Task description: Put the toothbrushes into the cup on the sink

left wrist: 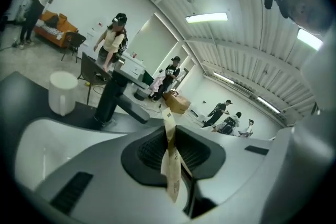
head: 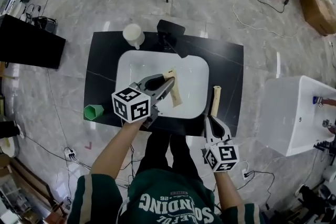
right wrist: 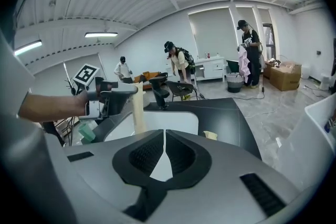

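Left gripper view is showing the left gripper [left wrist: 176, 152] clamping a flat tan paper-wrapped toothbrush [left wrist: 170, 160], held over the white rectangular sink basin [head: 126, 68]. Head view is showing the right gripper [head: 211, 119], jaws closed and empty, hovering near a second tan wrapped toothbrush [head: 215, 100] lying on the black countertop [head: 231, 68], just right of the basin.

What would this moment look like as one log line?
left gripper: grips wrapped toothbrush over sink | right gripper: shut, empty | second toothbrush: on counter

White print on the person's green shirt [head: 173, 202] (upside down, roughly "SOUNDING"), "26" beside it
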Demonstrator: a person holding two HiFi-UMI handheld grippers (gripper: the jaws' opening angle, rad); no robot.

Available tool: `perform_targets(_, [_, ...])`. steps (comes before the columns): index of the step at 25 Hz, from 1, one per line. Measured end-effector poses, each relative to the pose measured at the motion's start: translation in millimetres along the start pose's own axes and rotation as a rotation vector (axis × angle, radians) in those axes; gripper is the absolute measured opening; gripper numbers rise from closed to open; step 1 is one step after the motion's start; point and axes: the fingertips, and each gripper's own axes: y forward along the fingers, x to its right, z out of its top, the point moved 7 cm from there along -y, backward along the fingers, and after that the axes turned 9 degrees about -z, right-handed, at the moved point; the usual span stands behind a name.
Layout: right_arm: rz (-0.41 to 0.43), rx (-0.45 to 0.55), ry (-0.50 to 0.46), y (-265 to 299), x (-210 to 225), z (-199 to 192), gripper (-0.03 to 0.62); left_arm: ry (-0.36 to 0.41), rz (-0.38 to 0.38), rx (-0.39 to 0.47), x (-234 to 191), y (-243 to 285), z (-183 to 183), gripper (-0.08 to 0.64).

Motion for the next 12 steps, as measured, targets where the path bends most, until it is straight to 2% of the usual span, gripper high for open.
perform_targets(4, [0.030, -0.005, -0.002, 9, -16, 2, 0.043, 0.059, 0.070, 0.071, -16, -38, 35, 0.063])
perform_targets(10, [0.056, -0.002, -0.042, 16, -34, 5, 0.043, 0.255, 0.203, 0.128, -36, -78, 93, 0.063])
perform_targets(12, [0.066, -0.005, -0.051, 18, -39, 5, 0.043, 0.289, 0.229, 0.154, -43, -86, 111, 0.063])
